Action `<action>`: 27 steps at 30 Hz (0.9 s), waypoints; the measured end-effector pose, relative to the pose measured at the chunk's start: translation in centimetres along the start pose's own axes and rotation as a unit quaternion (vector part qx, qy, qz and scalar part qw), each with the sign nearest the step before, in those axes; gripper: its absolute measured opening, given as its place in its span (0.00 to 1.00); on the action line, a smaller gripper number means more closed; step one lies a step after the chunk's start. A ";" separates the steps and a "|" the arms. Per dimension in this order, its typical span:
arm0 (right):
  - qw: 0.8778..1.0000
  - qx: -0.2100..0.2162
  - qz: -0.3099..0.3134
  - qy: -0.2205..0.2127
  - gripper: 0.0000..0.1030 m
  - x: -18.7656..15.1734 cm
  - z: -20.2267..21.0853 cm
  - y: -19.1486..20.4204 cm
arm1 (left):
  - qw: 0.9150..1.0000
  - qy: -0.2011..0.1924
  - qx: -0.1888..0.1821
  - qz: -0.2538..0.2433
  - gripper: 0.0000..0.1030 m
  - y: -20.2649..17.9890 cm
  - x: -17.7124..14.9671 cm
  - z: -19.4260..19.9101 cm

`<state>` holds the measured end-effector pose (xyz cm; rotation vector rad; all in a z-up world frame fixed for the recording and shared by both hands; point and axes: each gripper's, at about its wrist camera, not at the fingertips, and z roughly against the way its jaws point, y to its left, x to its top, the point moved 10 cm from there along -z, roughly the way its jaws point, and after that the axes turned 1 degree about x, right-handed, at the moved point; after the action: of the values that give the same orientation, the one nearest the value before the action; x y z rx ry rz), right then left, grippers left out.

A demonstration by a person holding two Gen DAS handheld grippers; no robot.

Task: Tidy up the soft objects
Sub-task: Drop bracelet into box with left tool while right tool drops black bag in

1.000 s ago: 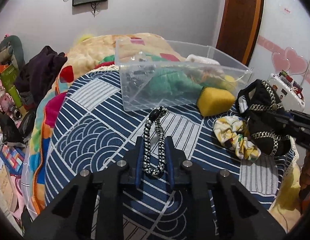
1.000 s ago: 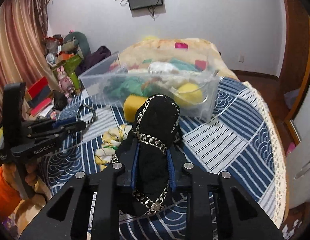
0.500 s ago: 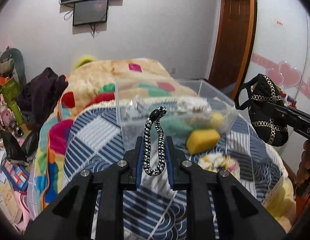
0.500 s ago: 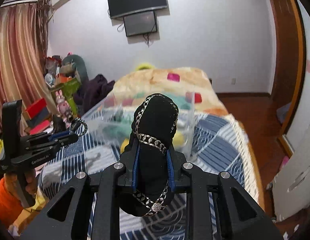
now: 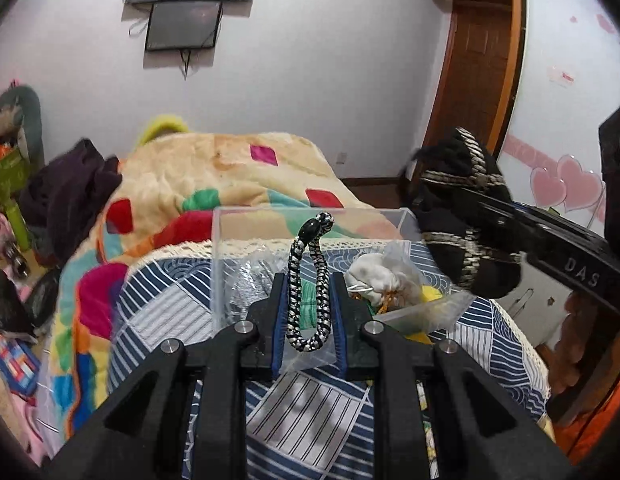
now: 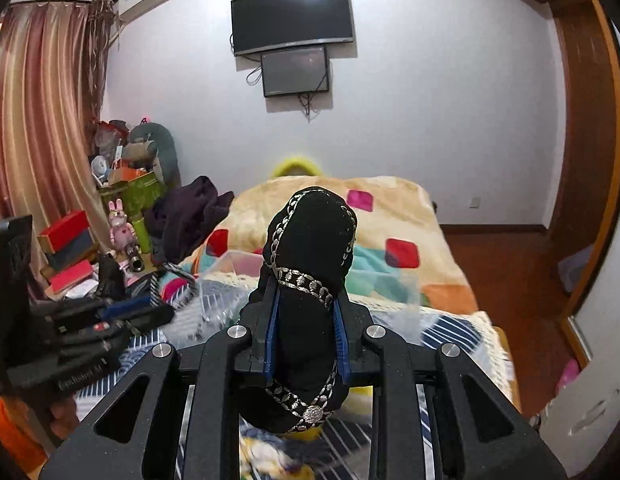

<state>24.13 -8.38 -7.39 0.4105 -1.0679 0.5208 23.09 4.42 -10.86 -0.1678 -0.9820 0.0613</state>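
The right claw (image 6: 306, 312) gripped a black chain-trimmed pouch (image 6: 310, 272) upright between its blue pads. Far behind it lay the clear bin (image 6: 238, 264) on the bed (image 6: 389, 220); the left claw (image 6: 158, 308) held a braided loop (image 6: 182, 284) at left.

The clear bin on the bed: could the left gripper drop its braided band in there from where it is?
Probably yes. The left gripper holds the braided band right at the open-topped clear bin, with nothing between them.
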 end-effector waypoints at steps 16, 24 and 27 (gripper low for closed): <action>0.993 -0.010 0.024 0.113 0.20 -3.7 -8.1 0.6 | 0.998 0.053 0.033 -0.003 0.20 1.4 -1.1 -6.3; 0.991 -0.008 0.021 0.130 0.31 -4.3 -7.8 -0.1 | 0.998 0.053 0.036 -0.017 0.40 0.6 -1.5 -5.5; 0.992 -0.012 0.028 0.124 0.46 -4.3 -7.0 -0.2 | 0.998 0.045 0.044 -0.025 0.48 0.4 -1.4 -4.9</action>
<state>27.60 -5.53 -14.22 0.2868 -0.8467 0.5921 26.37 4.09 -14.77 -0.0638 -0.8909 0.0516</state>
